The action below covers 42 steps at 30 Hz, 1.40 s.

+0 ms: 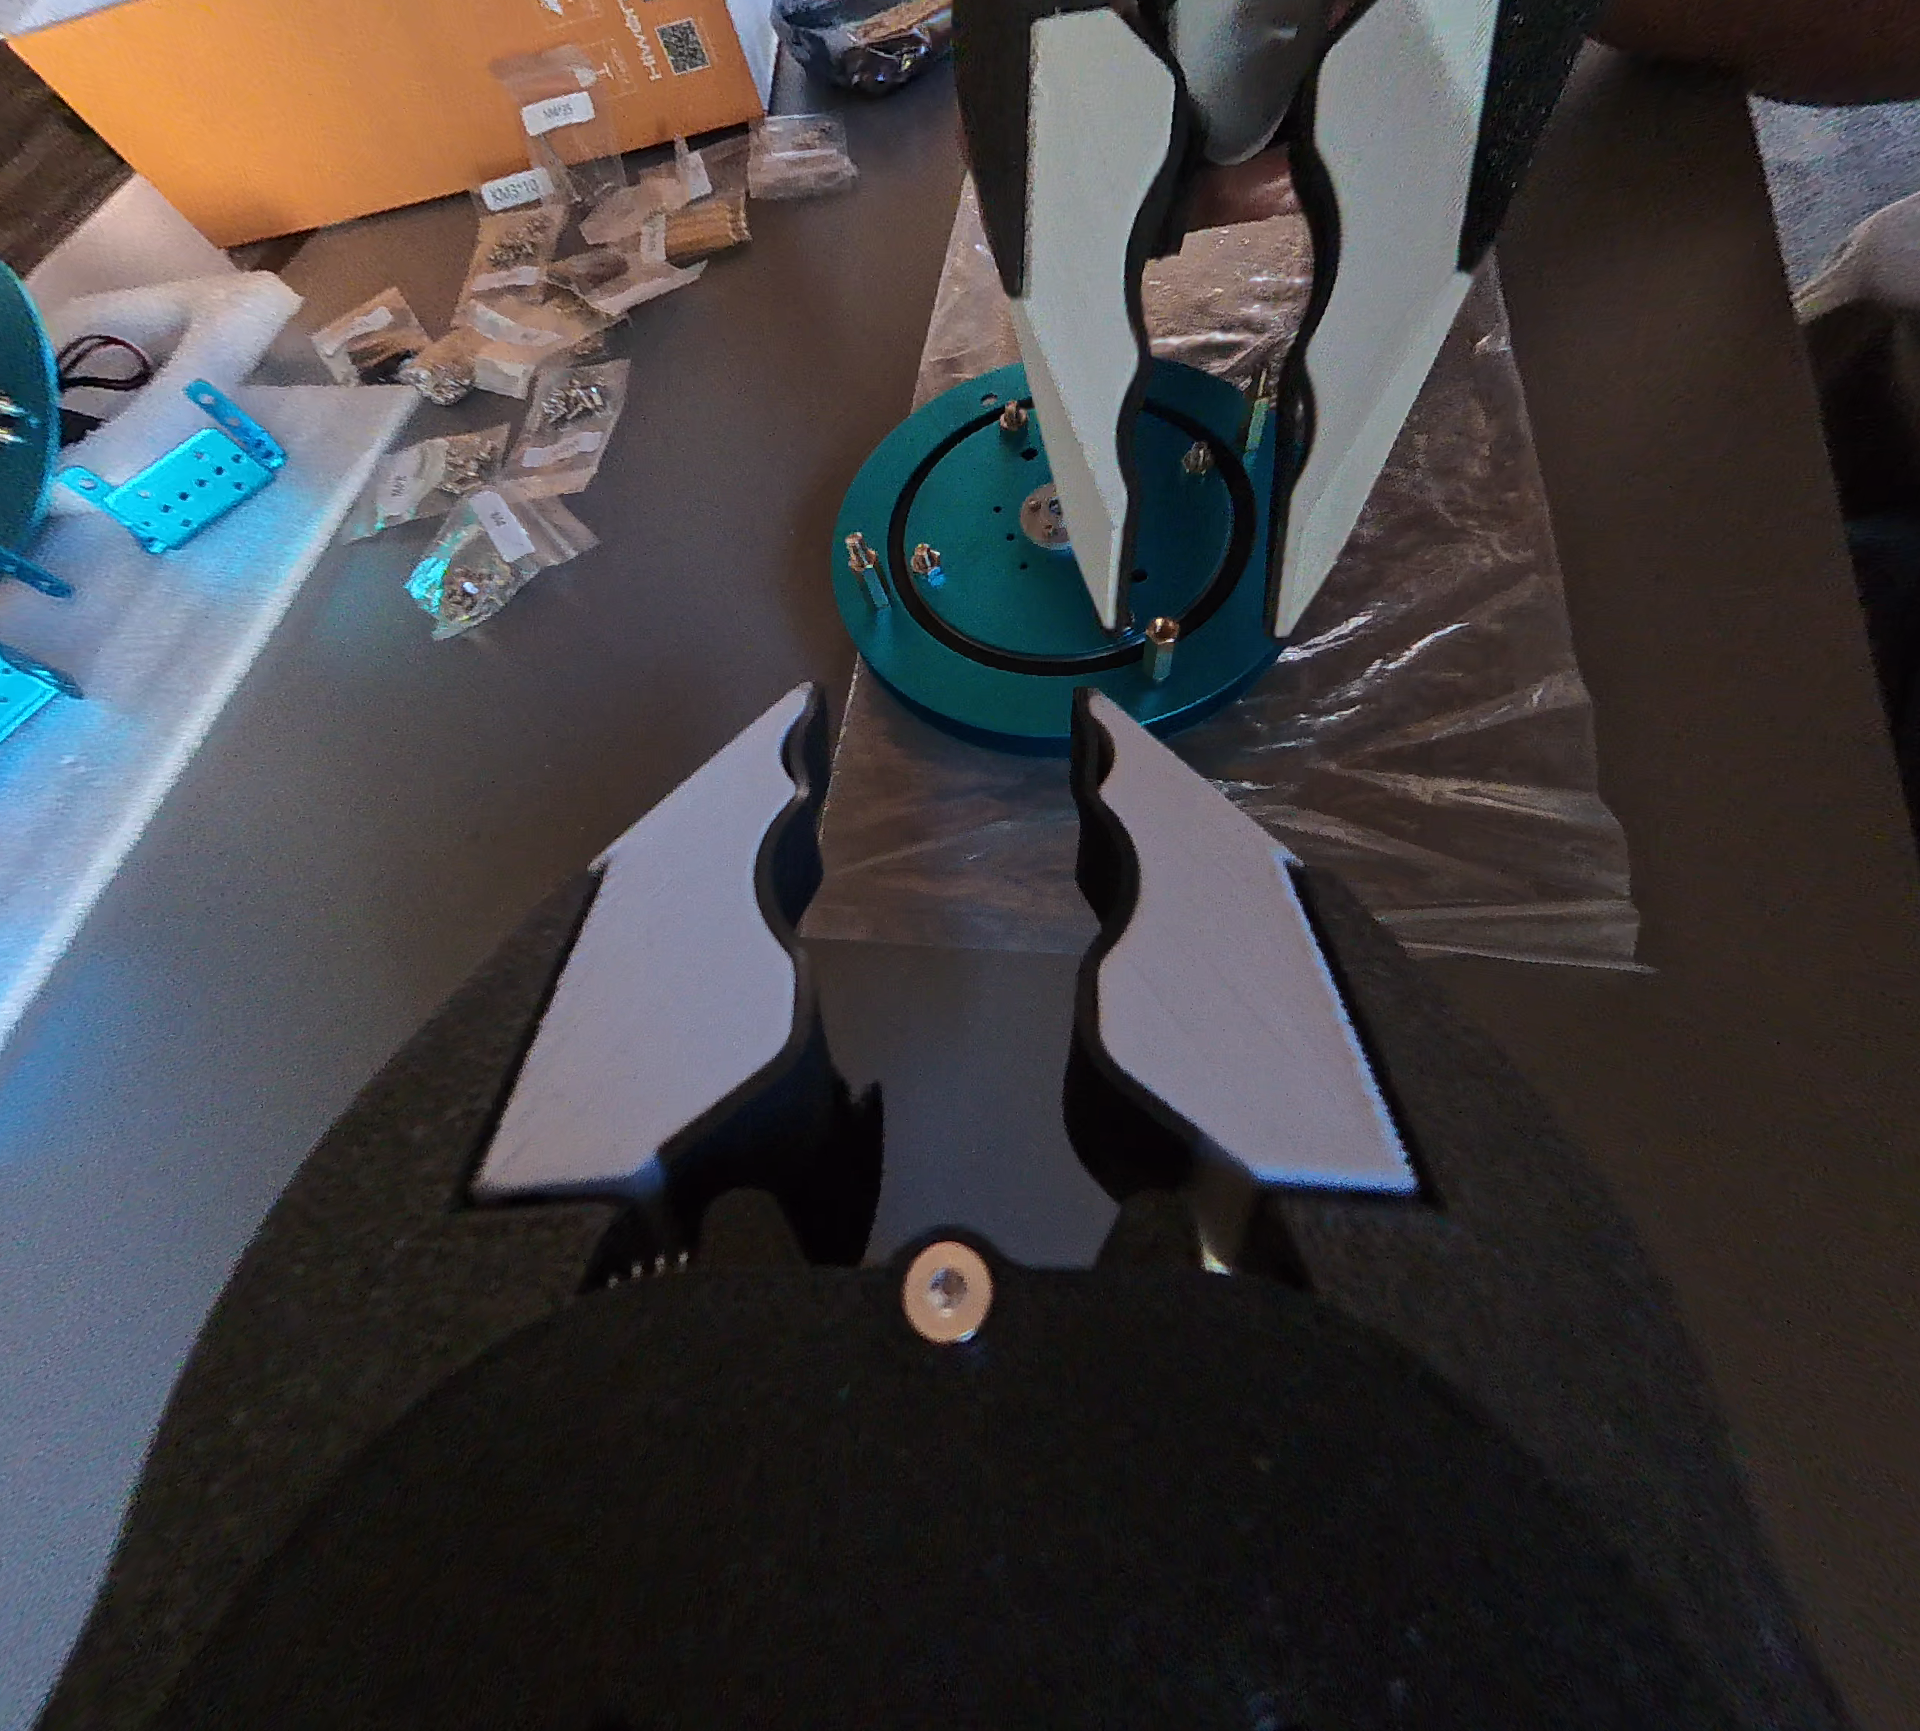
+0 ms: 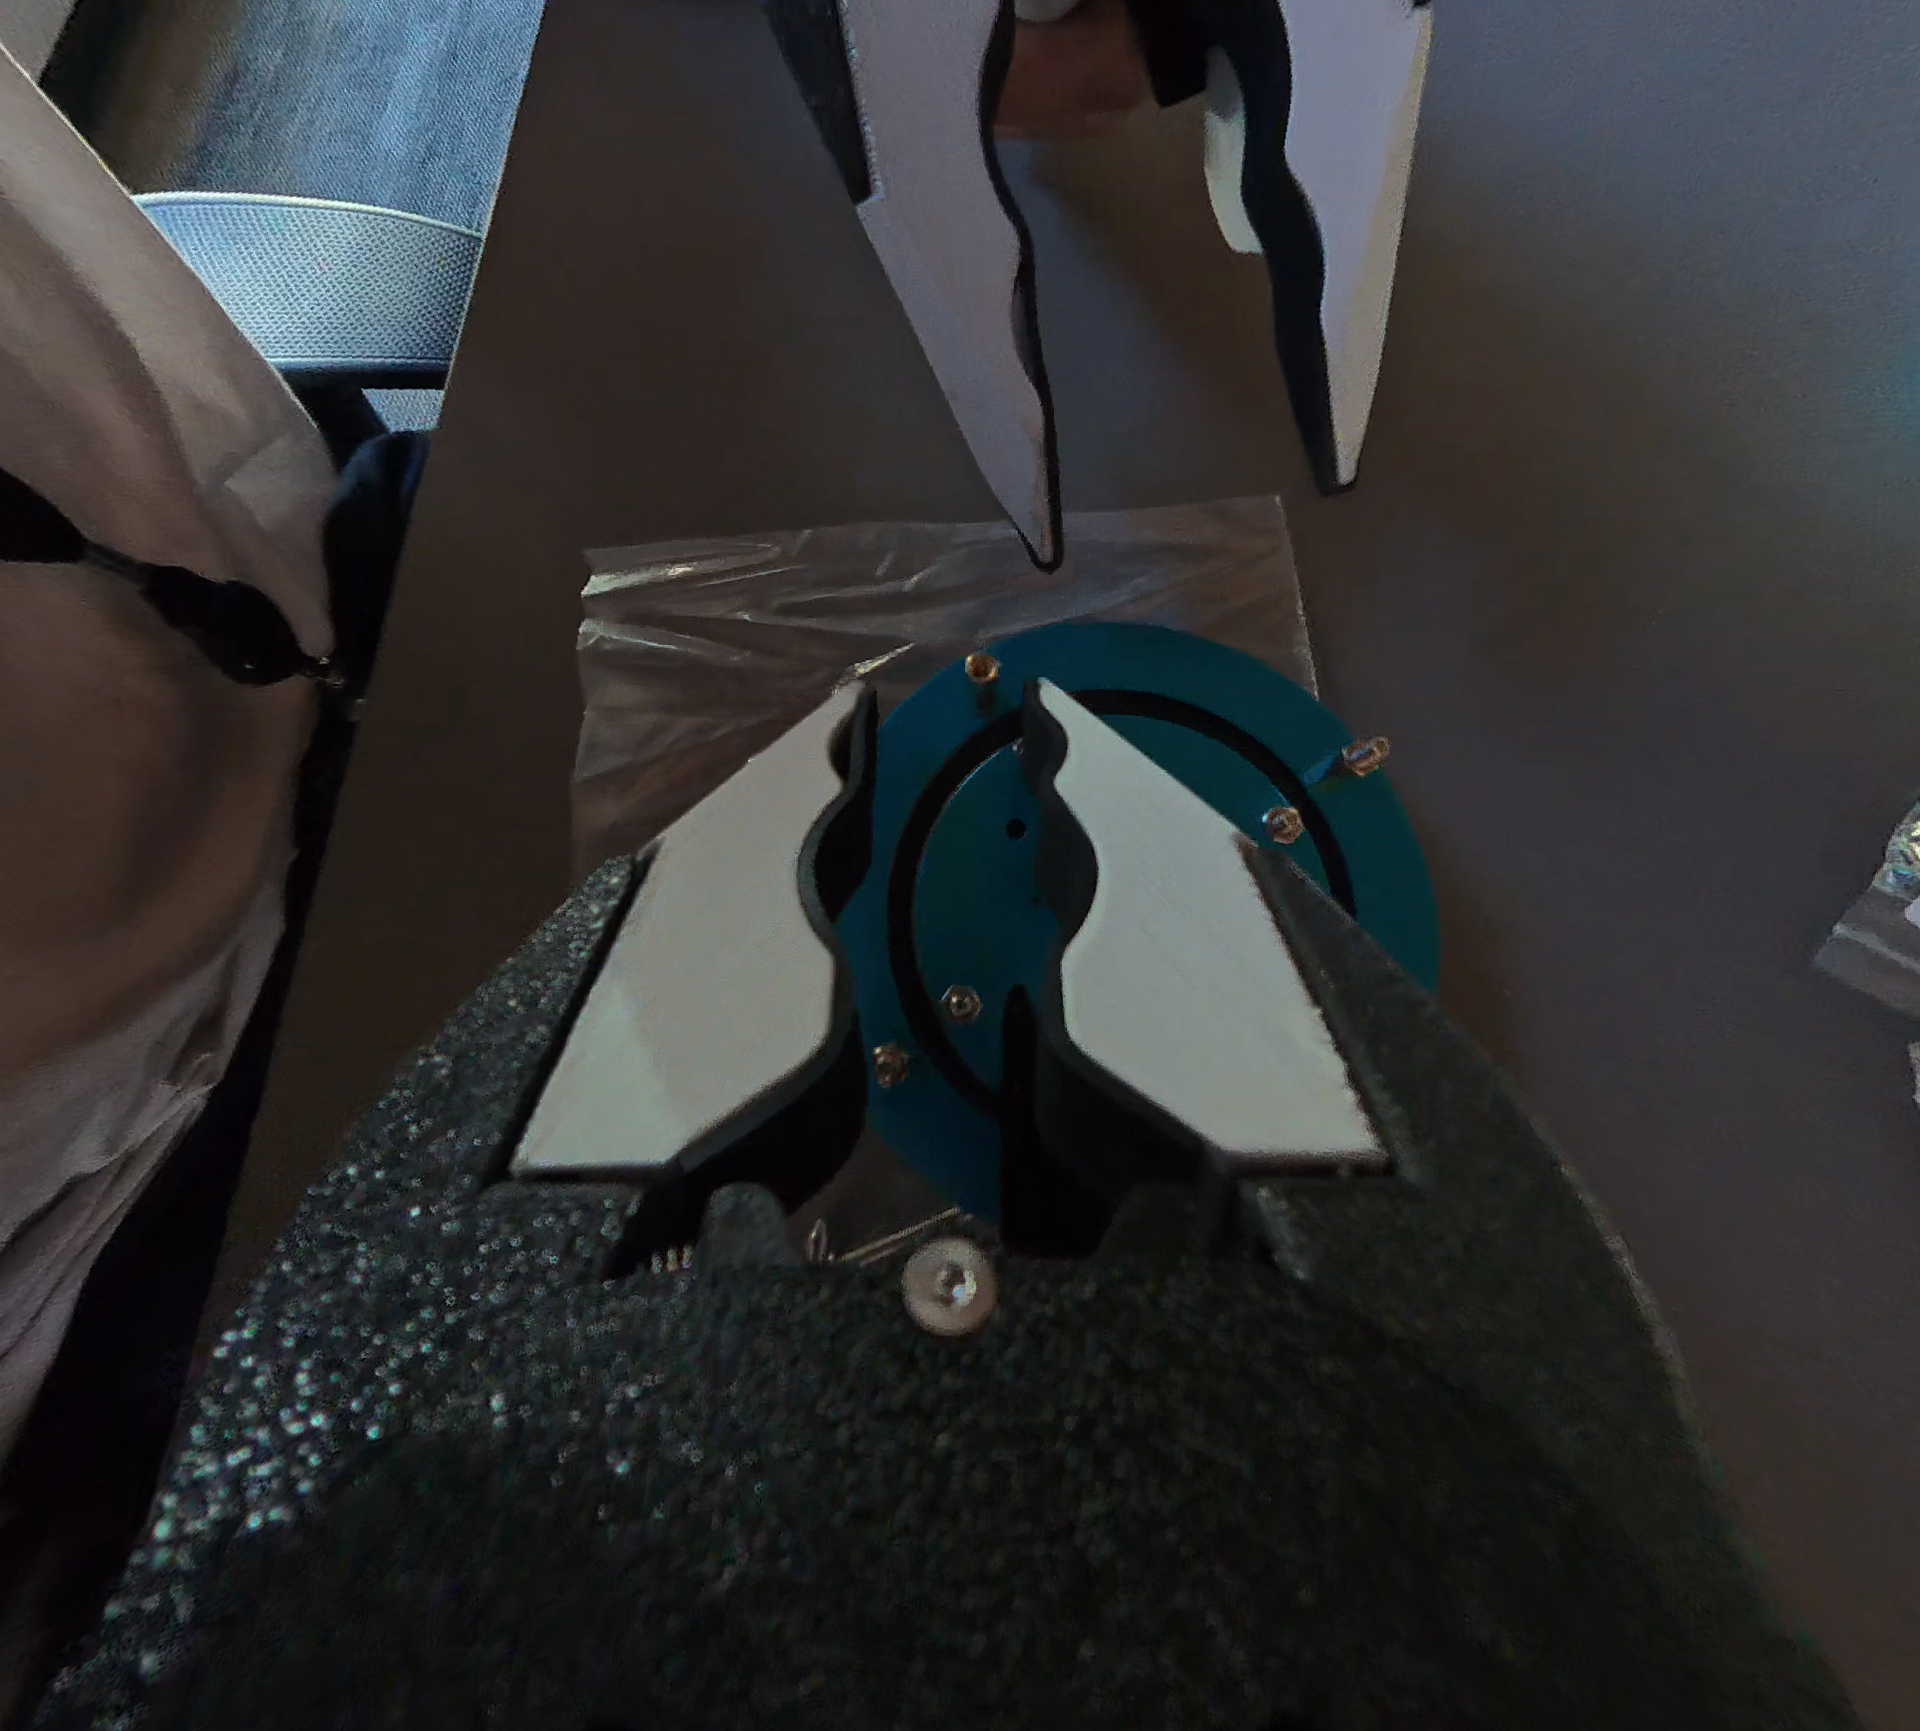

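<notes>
A round teal metal disc (image 1: 1039, 580) with a black ring groove and several upright brass standoffs (image 1: 1161, 647) lies flat on a clear plastic bag (image 1: 1403, 746), which is spread on a dark grey table (image 1: 623, 850). The right gripper (image 1: 1200, 627) points down at the disc from the far side in the left wrist view; its jaws stand moderately apart and hold nothing, with one fingertip at the disc face near a standoff and the other at the disc's edge; whether either touches the disc cannot be told. The left gripper (image 1: 945, 705) hangs just short of the disc's near edge over the bag, jaws parted with an empty gap between them. In the right wrist view, the disc (image 2: 1351, 902) shows between and beneath the right gripper's (image 2: 951, 694) fingers. To the left on the table lie small clear bags of screws (image 1: 499, 445), an orange cardboard box (image 1: 395, 50), and blue perforated metal brackets (image 1: 192, 481) on a white sheet.
</notes>
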### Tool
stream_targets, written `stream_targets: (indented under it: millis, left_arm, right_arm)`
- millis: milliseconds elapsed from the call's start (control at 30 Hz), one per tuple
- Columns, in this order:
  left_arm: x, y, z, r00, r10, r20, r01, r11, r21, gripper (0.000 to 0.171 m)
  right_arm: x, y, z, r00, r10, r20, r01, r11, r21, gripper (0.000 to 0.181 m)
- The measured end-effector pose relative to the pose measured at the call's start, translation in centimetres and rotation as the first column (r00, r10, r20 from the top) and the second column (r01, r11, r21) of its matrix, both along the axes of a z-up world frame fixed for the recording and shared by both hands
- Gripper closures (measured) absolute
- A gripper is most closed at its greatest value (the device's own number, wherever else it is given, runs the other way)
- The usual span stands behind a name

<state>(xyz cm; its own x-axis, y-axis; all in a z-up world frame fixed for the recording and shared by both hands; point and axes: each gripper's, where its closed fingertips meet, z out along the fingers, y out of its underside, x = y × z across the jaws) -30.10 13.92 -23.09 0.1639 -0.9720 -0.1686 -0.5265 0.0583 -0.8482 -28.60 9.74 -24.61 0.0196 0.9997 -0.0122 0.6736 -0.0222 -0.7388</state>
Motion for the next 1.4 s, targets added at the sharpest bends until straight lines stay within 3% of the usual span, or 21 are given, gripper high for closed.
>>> stream_targets:
  millis: [233,367,500,667,800,900,1133,1333,1400]
  left_arm:
    - [0.4,-1.2,-0.2,1.000,-0.021,0.005,0.021,1.000,-0.018,0.127]
    - [2.3,-1.7,-0.1,0.999,-0.031,0.037,0.033,0.999,-0.042,0.124]
    - [3.3,-1.8,-1.2,0.999,-0.044,-0.008,0.044,0.998,-0.035,0.121]
    - [2.3,-1.3,-1.7,0.999,-0.038,-0.022,0.037,0.998,-0.054,0.113]
    - [1.5,-1.7,-1.4,0.999,-0.047,-0.007,0.047,0.998,-0.052,0.119]
    - [2.5,-2.4,-1.0,0.997,-0.077,0.005,0.077,0.996,-0.047,0.118]
    - [2.8,-1.3,-1.7,0.999,-0.041,-0.029,0.040,0.999,-0.034,0.119]
    - [1.3,-1.3,-1.5,0.999,-0.050,-0.013,0.049,0.997,-0.059,0.121]
    - [2.0,-2.0,-1.1,0.997,-0.078,0.003,0.078,0.995,-0.062,0.121]
  right_arm:
    - [-0.5,0.1,0.0,1.000,-0.002,0.001,0.002,1.000,-0.002,0.161]
    - [-0.8,-0.4,-0.2,1.000,0.022,-0.003,-0.022,1.000,-0.010,0.155]
    - [-0.8,-0.8,-0.6,0.999,0.036,0.006,-0.036,0.999,-0.017,0.150]
    - [0.0,-0.9,-0.6,1.000,0.030,0.004,-0.030,0.999,-0.036,0.148]
    - [0.6,-0.6,-0.4,1.000,0.021,-0.003,-0.021,0.999,-0.024,0.152]
    - [-0.1,-0.2,-0.4,1.000,0.013,-0.005,-0.013,1.000,-0.026,0.137]
    - [-0.9,-1.2,-0.7,0.999,0.043,-0.001,-0.043,0.998,-0.049,0.132]
    - [0.2,-0.4,0.0,0.999,0.011,-0.030,-0.013,0.999,-0.047,0.142]
    - [-0.4,0.0,0.3,0.999,0.001,-0.043,-0.003,0.998,-0.057,0.133]
